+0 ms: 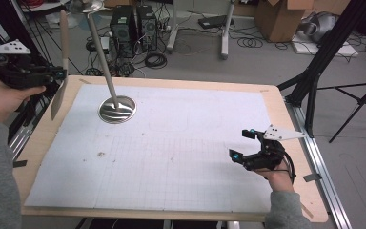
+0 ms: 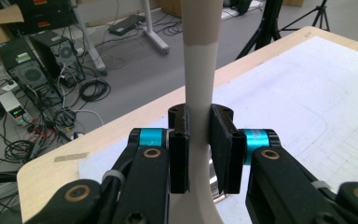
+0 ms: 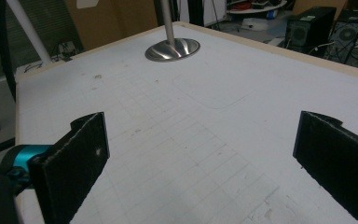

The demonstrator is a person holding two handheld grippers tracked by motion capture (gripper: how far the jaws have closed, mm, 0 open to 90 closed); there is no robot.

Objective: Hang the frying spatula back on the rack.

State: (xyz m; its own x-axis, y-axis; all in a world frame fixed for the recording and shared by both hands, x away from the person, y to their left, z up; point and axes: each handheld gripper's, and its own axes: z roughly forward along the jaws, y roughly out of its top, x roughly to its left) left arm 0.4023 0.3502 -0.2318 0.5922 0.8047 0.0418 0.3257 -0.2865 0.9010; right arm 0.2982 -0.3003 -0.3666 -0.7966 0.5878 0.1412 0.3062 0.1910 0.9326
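Cables and computer cases cover the floor behind our wooden table (image 1: 293, 143), whose top carries a white gridded mat (image 1: 171, 152). On that mat stands a metal stand (image 1: 117, 109) with a round base and a tall pole. Off the left of the stand, our left gripper (image 2: 198, 140) pinches a pale flat stick (image 2: 199, 70), held upright over the table's left edge. Well right of the stand, our right gripper (image 3: 200, 154) rests low over the mat with its jaws spread wide.

Steel stand (image 1: 117, 109) on the white mat (image 1: 181, 157), computers (image 1: 133, 24) behind.
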